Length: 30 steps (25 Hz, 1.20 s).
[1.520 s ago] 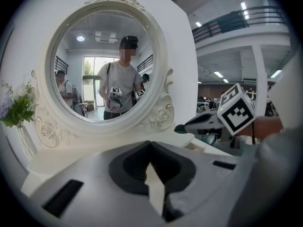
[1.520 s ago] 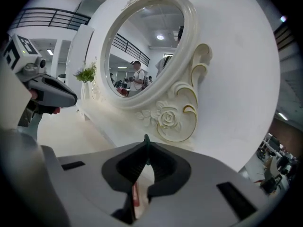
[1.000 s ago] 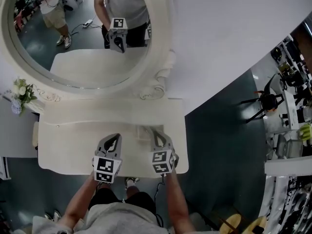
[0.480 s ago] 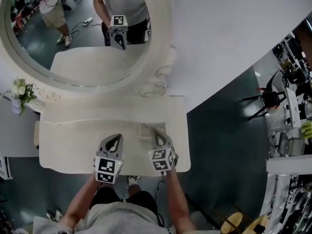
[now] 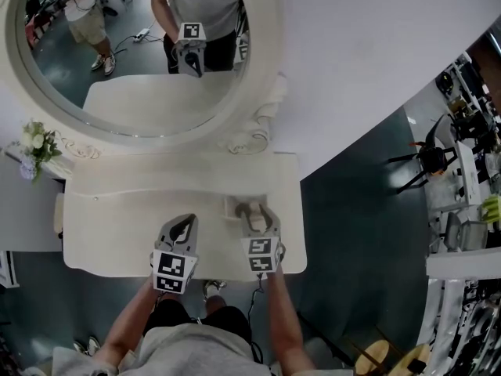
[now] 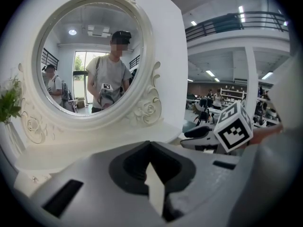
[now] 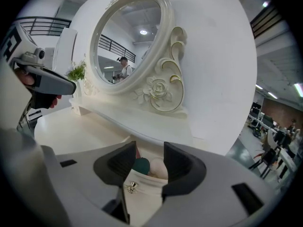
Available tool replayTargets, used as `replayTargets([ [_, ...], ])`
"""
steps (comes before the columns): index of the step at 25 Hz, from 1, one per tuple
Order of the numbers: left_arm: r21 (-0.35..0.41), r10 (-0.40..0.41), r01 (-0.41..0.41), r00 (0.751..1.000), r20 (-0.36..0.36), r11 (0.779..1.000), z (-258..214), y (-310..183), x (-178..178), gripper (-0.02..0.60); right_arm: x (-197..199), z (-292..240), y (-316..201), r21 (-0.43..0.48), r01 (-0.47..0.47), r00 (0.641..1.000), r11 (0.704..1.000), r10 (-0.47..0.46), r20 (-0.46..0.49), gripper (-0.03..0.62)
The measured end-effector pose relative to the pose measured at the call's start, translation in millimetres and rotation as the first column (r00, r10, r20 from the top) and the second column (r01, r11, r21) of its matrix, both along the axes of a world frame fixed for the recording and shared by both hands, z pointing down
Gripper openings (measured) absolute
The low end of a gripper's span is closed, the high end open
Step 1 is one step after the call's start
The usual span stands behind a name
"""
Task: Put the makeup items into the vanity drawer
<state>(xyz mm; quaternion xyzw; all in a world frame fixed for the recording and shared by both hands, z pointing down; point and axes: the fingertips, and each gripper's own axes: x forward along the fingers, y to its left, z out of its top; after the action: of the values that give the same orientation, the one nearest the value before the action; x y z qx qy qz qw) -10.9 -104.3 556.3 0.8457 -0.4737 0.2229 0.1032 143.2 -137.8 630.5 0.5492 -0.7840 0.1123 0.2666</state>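
1. The right tongs (image 7: 147, 156) are opening, straddling the knobbed front of the vanity drawer (image 7: 142, 197); makeup items (image 7: 141, 166) are lying inside.
2. The left tongs (image 6: 151, 169), clenched and empty, are hovering over the table (image 5: 109, 222) at the drawer's nine o'clock.

The front of the drawer (image 7: 147, 195) hides most of a green item (image 7: 140, 166) and a pale item (image 7: 159, 168) inside it.
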Motion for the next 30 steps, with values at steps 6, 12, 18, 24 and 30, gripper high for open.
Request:
replayTargets([
  [6, 0.021, 0.013, -0.013, 1.0, -0.012, 1.0, -9, 3, -4, 0.0, -4, -13, 7, 0.023, -0.01, 1.0, 1.0, 0.01, -0.01, 0.181],
  [12, 0.055, 0.036, -0.035, 0.999, -0.02, 0.998, -26, 3, -13, 0.0, -18, -44, 21, 0.082, -0.05, 0.998, 0.995, 0.048, 0.029, 0.181],
  [18, 0.106, 0.083, -0.079, 0.996, -0.033, 0.991, -52, 9, -28, 0.0, -42, -87, 37, 0.161, -0.092, 0.994, 0.983, 0.081, 0.072, 0.179],
  [24, 0.139, 0.126, -0.121, 0.991, -0.033, 0.983, -69, 25, -53, 0.0, -72, -121, 65, 0.222, -0.127, 0.989, 0.967, 0.107, 0.1, 0.173],
  [30, 0.166, 0.161, -0.153, 0.986, -0.032, 0.974, -83, 43, -75, 0.0, -98, -145, 97, 0.276, -0.174, 0.983, 0.945, 0.149, 0.11, 0.135],
])
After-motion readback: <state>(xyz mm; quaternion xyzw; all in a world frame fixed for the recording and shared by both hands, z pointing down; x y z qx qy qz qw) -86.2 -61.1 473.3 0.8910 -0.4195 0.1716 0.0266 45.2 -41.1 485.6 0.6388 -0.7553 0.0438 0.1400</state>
